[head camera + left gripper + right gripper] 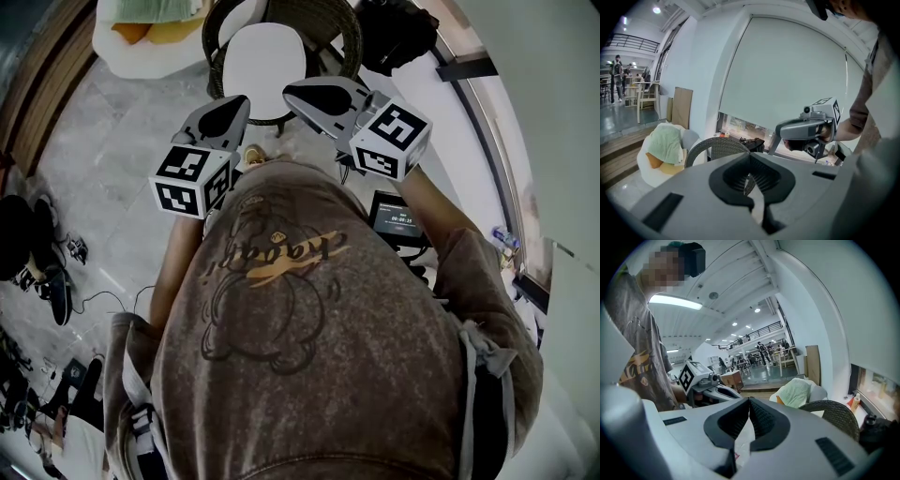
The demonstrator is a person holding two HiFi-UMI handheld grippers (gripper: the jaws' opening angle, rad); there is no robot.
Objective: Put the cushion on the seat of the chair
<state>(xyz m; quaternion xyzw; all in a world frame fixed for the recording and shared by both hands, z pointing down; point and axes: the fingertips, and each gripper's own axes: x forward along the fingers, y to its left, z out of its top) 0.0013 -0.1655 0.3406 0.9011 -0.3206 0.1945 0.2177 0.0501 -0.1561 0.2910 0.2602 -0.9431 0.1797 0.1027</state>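
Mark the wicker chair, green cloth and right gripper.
wicker chair [716, 145], left gripper view, woven top of backrest.
green cloth [794, 392], right gripper view, middle of the cloth.
right gripper [749, 402], right gripper view, between its closed tips.

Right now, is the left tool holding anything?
No, the left tool is shut, and its jaws meet with nothing between them.

Bright, even light throughout; strong fisheye bending, dark vignetted corners.
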